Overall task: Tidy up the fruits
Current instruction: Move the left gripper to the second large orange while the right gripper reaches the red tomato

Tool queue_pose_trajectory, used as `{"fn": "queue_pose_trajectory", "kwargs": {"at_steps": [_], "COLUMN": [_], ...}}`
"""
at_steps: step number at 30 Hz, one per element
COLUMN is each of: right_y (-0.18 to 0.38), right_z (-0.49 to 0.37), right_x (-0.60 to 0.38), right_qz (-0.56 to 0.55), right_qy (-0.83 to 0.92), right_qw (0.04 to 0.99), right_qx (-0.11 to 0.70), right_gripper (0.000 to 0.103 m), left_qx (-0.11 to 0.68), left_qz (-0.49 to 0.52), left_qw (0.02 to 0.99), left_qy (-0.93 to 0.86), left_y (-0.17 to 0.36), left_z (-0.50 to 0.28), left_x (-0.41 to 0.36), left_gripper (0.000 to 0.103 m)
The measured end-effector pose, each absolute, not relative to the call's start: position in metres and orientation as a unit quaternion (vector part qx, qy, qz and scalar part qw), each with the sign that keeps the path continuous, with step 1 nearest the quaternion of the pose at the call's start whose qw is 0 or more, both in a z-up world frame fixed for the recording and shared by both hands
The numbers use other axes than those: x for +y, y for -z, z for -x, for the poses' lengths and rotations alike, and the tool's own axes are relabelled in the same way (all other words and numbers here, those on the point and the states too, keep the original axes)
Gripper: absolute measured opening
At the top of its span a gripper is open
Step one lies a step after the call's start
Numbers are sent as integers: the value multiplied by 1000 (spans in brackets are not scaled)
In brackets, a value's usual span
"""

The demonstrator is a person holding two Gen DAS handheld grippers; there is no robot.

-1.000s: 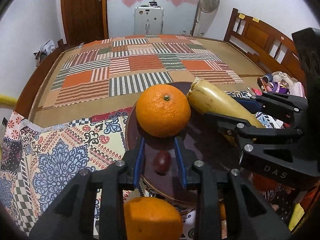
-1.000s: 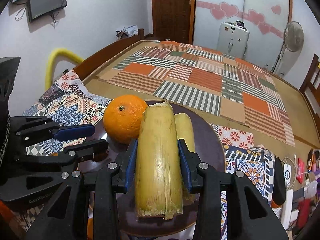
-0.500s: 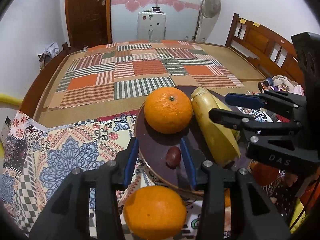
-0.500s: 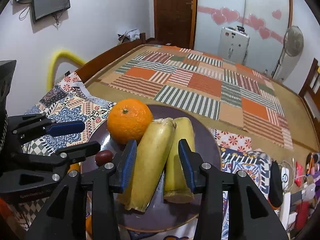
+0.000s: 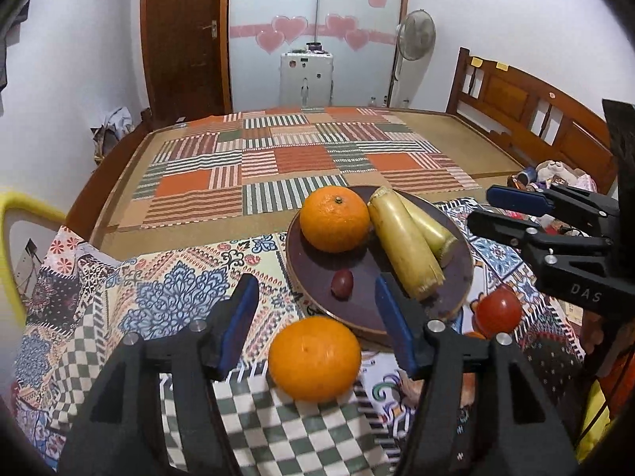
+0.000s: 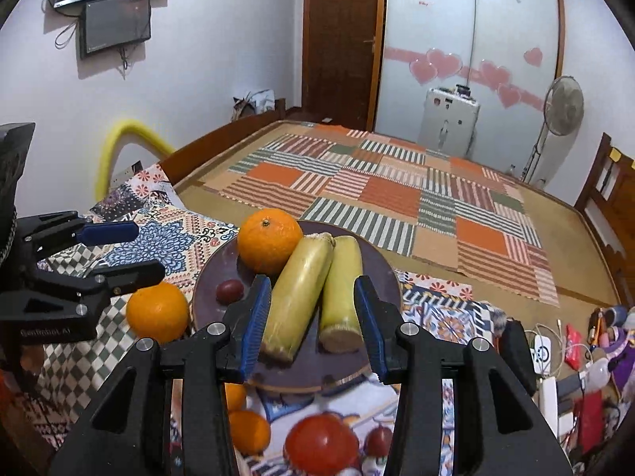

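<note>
patterned cloth on the bed carries a dark plate (image 5: 456, 305) with one orange (image 5: 334, 218). left tool (image 5: 313, 313), empty, is spreading its jaws; right tool (image 6: 313, 313) stands apart, empty. lower squarely over the loose orange (image 5: 314, 358) before closing.

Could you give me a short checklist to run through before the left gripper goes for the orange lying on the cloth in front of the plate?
1. Left gripper empty: ok, its jaws are opening with nothing between them.
2. Loose orange reachable: ok, it lies on the patterned cloth just ahead of the fingers.
3. Space on the plate: ok, bare surface beside the small dark fruit.
4. Fruit already on the plate settled: ok, the plated orange and two yellow stalks lie inside the rim.
5. Right gripper clear: ok, empty, above the stalks.
6. Tomato stable: cannot tell.
</note>
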State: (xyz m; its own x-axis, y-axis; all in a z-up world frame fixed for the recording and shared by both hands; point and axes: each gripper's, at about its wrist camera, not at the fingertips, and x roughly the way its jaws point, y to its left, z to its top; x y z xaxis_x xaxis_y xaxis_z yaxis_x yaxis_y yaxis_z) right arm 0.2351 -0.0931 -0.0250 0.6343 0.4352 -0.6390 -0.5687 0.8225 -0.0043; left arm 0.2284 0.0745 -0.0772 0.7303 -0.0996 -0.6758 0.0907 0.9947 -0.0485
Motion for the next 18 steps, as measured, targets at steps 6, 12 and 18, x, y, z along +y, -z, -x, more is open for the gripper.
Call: {"fn": "queue_pose_trajectory", "kwargs": {"at_steps": [6,12,18], "right_y": [32,48,70], "right_z": [-214,-199,-195], "right_x": [-109,-120,-134], "right_qz": [104,109,103], "right_qy": [-268,-258,-250], "right_qw": [907,909,904], "right_qx": [307,310,330], "right_gripper": [40,43,44], "left_qx": [366,382,401], "left_qz": [4,7,6], "left_qw": [930,923,915], "left_qy": [46,44,42], "left_y": [84,105,128], "left_z": [-209,-198,-195], "left_x": [74,79,81], "left_gripper": [68,69,69]}}
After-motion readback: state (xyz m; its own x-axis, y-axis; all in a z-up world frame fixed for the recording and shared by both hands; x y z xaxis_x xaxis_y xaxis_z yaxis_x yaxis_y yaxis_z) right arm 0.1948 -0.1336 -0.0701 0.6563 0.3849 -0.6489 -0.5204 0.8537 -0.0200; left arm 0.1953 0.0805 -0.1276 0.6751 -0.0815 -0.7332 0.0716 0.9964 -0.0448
